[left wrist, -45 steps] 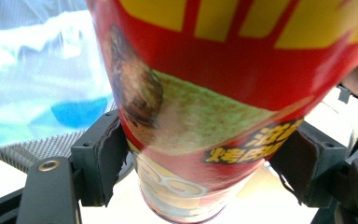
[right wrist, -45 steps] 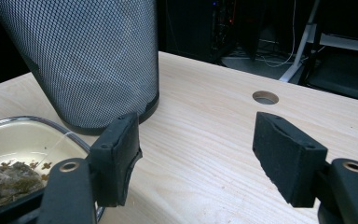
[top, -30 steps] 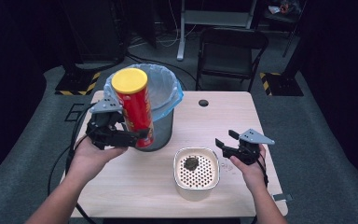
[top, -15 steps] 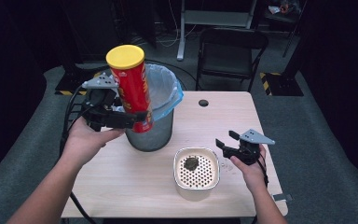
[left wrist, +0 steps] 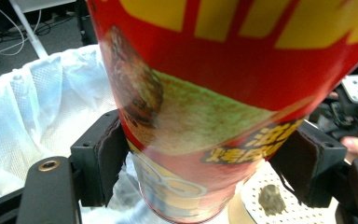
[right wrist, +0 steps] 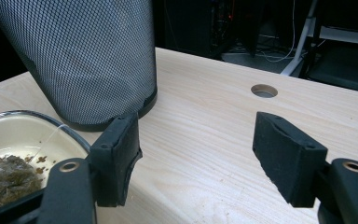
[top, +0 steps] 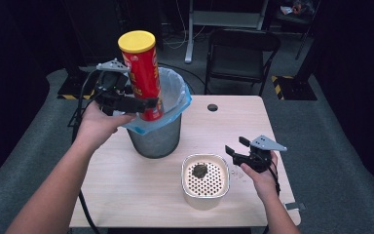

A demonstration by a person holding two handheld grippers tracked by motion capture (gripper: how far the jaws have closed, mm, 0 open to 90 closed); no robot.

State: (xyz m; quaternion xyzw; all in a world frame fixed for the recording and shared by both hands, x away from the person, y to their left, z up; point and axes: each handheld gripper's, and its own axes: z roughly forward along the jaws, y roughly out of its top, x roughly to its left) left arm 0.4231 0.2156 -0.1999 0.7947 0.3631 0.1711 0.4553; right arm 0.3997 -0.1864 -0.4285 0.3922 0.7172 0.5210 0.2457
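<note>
Tabletop [top: 126,195]: pale wood, with a cable hole near its far edge; everything I work with sits on it or hangs over it.
Mesh bin [top: 158,136]: grey wire basket lined with a white-blue bag, standing toward the far left corner of the tabletop; I see its mesh wall in the right gripper view [right wrist: 84,56].
Crisp can [top: 141,73]: tall red tube with a yellow lid, yellow lettering and a crisp picture on the side [left wrist: 205,93]. I hold it nearly upright above the bin's left rim, its base over the liner.
Handling: I judge it light, stiff cardboard with a glossy, slippery skin; a hard squeeze could dent it. The lower body is the place to hold it.
Left gripper [top: 126,103]: my jaws pinch the can low on its body, one pad on each side.
Strainer bowl [top: 205,179]: cream, perforated insert, near the front edge right of centre, a dark wet clump in it.
Right gripper [top: 241,152]: jaws spread wide, empty, just beside the bowl's right side.
</note>
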